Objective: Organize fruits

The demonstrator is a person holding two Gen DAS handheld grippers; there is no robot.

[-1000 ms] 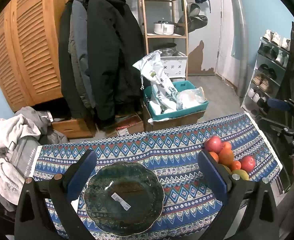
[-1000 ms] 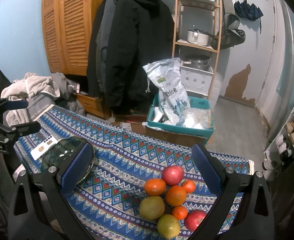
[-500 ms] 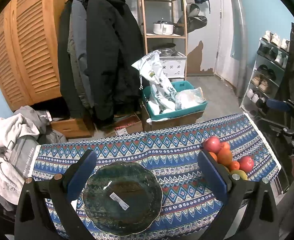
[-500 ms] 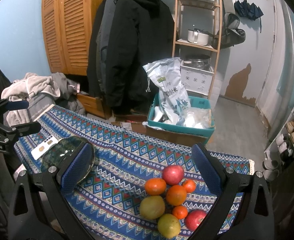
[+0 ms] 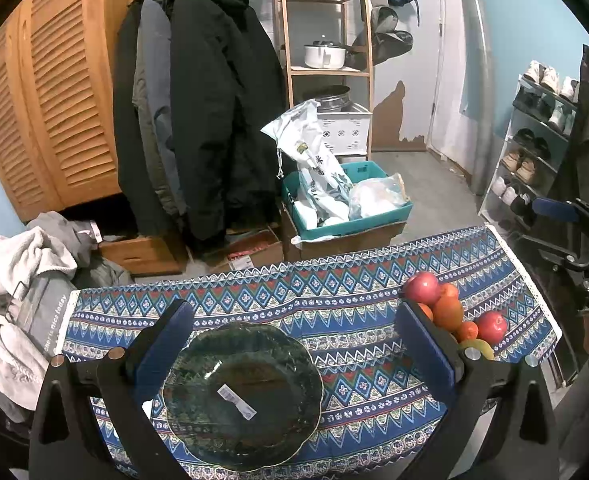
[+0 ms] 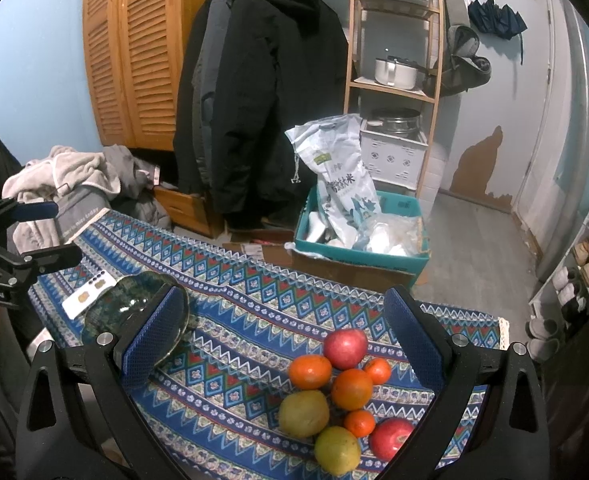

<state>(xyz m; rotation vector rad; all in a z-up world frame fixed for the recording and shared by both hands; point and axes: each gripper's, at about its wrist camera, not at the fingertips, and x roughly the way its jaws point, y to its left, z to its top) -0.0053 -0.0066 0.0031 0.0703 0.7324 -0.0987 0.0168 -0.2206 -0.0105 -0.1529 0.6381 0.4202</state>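
Observation:
A dark green glass plate (image 5: 242, 396) lies empty on the patterned tablecloth (image 5: 334, 300), with a white sticker at its middle. My left gripper (image 5: 294, 344) hovers open above it, nothing between its blue pads. The plate (image 6: 134, 304) also shows at the left of the right wrist view. A pile of fruit sits at the cloth's right end: a red apple (image 6: 345, 348), several oranges (image 6: 351, 389), two yellow-green fruits (image 6: 303, 413) and a second red apple (image 6: 392, 438). My right gripper (image 6: 290, 336) stands open just above and behind the pile, touching none of it.
A white card (image 6: 88, 298) lies beside the plate. Beyond the table are hanging black coats (image 5: 214, 120), a teal crate (image 5: 346, 200) with bags, a wooden shelf (image 5: 326, 40), a shoe rack (image 5: 534, 140) and heaped clothes (image 5: 18, 280).
The left wrist view has drifted very slightly; both grippers stay open and the fruit and plate have not moved.

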